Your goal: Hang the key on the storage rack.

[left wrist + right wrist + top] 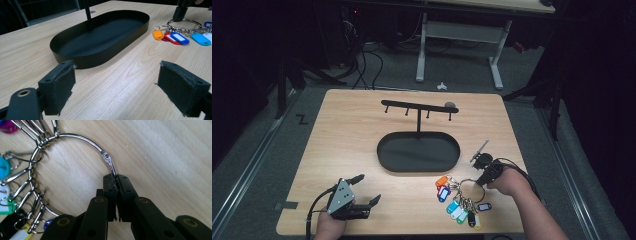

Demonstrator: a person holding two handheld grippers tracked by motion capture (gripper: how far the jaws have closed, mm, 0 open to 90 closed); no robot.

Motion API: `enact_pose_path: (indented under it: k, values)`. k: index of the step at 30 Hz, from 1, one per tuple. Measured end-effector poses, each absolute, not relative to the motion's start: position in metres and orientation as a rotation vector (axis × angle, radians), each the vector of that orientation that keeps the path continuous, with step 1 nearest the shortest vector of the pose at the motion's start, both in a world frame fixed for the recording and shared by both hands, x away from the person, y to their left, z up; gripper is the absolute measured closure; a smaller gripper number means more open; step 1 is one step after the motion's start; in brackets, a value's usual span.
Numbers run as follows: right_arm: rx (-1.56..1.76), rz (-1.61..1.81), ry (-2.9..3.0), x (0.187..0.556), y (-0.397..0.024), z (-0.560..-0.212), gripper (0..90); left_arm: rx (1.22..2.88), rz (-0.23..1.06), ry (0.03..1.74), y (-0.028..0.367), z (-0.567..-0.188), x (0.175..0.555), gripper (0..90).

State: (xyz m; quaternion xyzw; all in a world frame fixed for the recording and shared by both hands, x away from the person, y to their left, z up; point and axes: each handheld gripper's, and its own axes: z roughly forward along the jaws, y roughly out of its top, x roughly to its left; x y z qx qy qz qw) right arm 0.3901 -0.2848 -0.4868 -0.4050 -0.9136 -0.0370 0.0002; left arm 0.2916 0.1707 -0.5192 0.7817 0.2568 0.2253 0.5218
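Both right gripper (117,182) pads clamp key ring (75,138), hiding wire; left gripper (116,85) agape.

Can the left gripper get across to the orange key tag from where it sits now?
Probably yes. The left gripper has its jaws open over bare table, and nothing stands between it and the orange tag. The black tray lies off to the side; the right gripper pinches the ring farther along.

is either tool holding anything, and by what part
The right tool is shut on the key ring, gripping its metal loop. The left tool is open, holding nothing.
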Motion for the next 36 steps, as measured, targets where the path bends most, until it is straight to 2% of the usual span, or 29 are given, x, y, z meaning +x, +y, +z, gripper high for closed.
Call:
enact_pose_path:
  k: [8, 11, 14, 22, 36]
  values:
    - [-1.302, -0.184, -2.852, 0.38, -0.298, -0.487, 85.8, 1.878, 0.536, 0.611, 0.17, -0.52, 0.291, 15.0]
    - [-1.291, -0.199, -2.872, 0.38, -0.295, -0.487, 81.0, 1.881, 0.536, 0.611, 0.169, -0.52, 0.291, 15.0]
    - [-1.26, -0.168, -2.909, 0.381, -0.293, -0.487, 85.3, 1.88, 0.536, 0.614, 0.169, -0.52, 0.292, 15.0]
    - [-1.265, -0.172, -2.933, 0.378, -0.291, -0.487, 86.5, 1.878, 0.537, 0.615, 0.17, -0.52, 0.292, 15.0]
    - [-1.385, -0.576, -2.901, 0.367, -0.305, -0.464, 87.5, 1.877, 0.536, 0.619, 0.17, -0.52, 0.292, 15.0]
